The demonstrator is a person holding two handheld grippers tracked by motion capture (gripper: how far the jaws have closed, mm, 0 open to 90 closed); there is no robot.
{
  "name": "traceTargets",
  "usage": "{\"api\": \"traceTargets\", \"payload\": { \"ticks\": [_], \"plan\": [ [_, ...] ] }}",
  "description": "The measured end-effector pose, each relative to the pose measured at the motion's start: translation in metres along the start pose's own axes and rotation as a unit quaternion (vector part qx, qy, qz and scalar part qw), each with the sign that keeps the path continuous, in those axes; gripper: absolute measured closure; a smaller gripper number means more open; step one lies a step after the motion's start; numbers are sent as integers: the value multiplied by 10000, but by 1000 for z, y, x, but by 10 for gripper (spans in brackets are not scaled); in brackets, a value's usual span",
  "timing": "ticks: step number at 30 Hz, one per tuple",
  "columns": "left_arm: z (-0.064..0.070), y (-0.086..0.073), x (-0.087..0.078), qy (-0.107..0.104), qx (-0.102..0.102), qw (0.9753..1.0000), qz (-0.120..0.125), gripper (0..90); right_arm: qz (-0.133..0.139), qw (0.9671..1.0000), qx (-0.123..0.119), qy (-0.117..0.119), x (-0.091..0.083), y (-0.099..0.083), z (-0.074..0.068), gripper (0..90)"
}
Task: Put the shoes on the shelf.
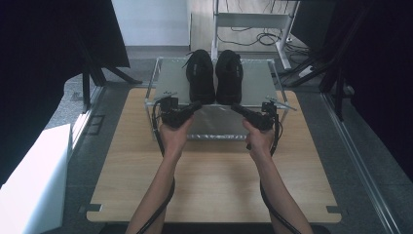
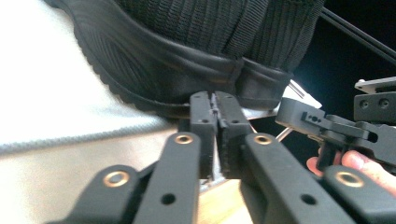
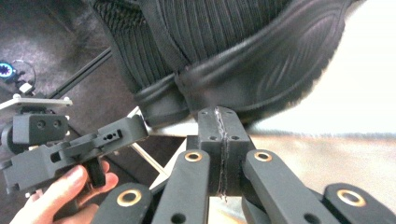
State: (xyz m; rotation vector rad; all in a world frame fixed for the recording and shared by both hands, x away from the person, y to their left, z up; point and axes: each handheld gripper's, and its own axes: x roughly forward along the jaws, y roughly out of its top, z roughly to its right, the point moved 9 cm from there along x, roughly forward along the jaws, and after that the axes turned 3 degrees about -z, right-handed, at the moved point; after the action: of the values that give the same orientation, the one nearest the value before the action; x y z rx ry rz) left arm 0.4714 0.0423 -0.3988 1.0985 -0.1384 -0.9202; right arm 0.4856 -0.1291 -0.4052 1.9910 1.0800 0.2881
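Two black shoes [image 1: 215,75] stand side by side on the top shelf of a metal rack [image 1: 160,73], heels at its near edge, the rack set at the far edge of the wooden table [image 1: 214,185]. Just before the heels, the left gripper [image 1: 195,105] and the right gripper [image 1: 235,107] each hang with jaws pressed together, gripping nothing. One hand [image 1: 174,132] holds the left gripper, the other hand [image 1: 258,139] the right.

Lab: black curtains [image 1: 44,58], floor cables [image 1: 253,39].
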Motion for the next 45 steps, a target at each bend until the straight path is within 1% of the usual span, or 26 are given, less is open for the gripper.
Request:
{"api": "traceTargets", "payload": {
  "ticks": [1, 3, 5, 7, 9, 11, 12, 13, 14, 17, 18, 22, 23, 26, 27, 30, 31, 33, 35, 36, 38, 40, 42, 43, 44, 45],
  "plan": [
    [0, -3, -1, -8, 10, 10000, -6, 838, 2, 10000, -11, 24, -1, -1, 0, 891],
    [0, -8, -2, -72, -6, 10000, 10, 792, -2, 9999, 39, 130, -4, -6, 1, 851],
    [-1, -17, -2, -80, 58, 9999, -64, 734, -101, 9997, -26, 205, -7, -12, 0, 793],
    [-2, -24, -2, -73, 100, 9998, -146, 664, -152, 9996, -121, 189, -9, -16, 1, 733],
    [-4, -32, -1, -24, 178, 9996, -239, 587, -139, 9996, -178, 171, -13, -19, 2, 644],
    [-6, -35, -2, 50, 257, 9993, -283, 519, -116, 9995, -257, 132, -16, -21, 3, 569],
    [-7, -37, -3, 93, 304, 9990, -305, 490, -110, 9993, -337, 82, -18, -22, 4, 539],
    [-7, -38, -4, 104, 331, 9989, -313, 449, -118, 9989, -457, 2, -20, -23, 6, 518],
    [-8, -39, -5, 136, 385, 9986, -333, 418, -143, 9986, -508, -37, -21, -24, 7, 504],
    [-9, -42, -8, 235, 491, 9978, -369, 351, -218, 9969, -735, -152, -24, -28, 11, 453],
    [-9, -43, -9, 285, 551, 9973, -398, 321, -269, 9960, -825, -228, -25, -30, 13, 436],
    [-9, -49, -15, 487, 843, 9937, -548, 229, -476, 9913, -1145, -432, -29, -39, 16, 373],
    [-8, -51, -17, 508, 886, 9930, -585, 212, -528, 9901, -1206, -482, -31, -42, 17, 357],
    [-8, -55, -21, 622, 1009, 9907, -665, 177, -637, 9879, -1304, -544, -34, -47, 18, 319],
    [-8, -57, -24, 665, 1056, 9896, -715, 167, -680, 9869, -1345, -580, -36, -50, 19, 307],
    [-8, -60, -30, 768, 1151, 9876, -742, 143, -781, 9830, -1534, -639, -41, -55, 19, 271],
    [-8, -62, -32, 777, 1159, 9874, -741, 142, -814, 9816, -1598, -660, -43, -56, 19, 262],
    [-9, -65, -37, 838, 1216, 9860, -779, 138, -877, 9799, -1669, -654, -48, -59, 18, 251],
    [-11, -69, -43, 933, 1282, 9839, -828, 135, -926, 9785, -1716, -671, -52, -62, 17, 235],
    [-12, -72, -47, 982, 1313, 9826, -871, 129, -962, 9779, -1728, -677, -55, -64, 17, 224],
    [-13, -75, -51, 1057, 1336, 9811, -913, 107, -1046, 9763, -1764, -689, -61, -67, 17, 217],
    [-14, -78, -57, 1127, 1400, 9790, -961, 93, -1070, 9751, -1811, -706, -66, -69, 17, 201],
    [-15, -82, -64, 1153, 1425, 9781, -987, 86, -1137, 9738, -1838, -714, -72, -71, 17, 190],
    [-15, -83, -67, 1174, 1447, 9774, -997, 74, -1182, 9723, -1875, -745, -77, -73, 17, 177],
    [-16, -85, -71, 1203, 1486, 9762, -1022, 65, -1206, 9713, -1903, -766, -79, -75, 18, 174],
    [-16, -89, -75, 1265, 1565, 9736, -1075, 54, -1232, 9700, -1943, -787, -83, -77, 18, 172]
  ]
}}
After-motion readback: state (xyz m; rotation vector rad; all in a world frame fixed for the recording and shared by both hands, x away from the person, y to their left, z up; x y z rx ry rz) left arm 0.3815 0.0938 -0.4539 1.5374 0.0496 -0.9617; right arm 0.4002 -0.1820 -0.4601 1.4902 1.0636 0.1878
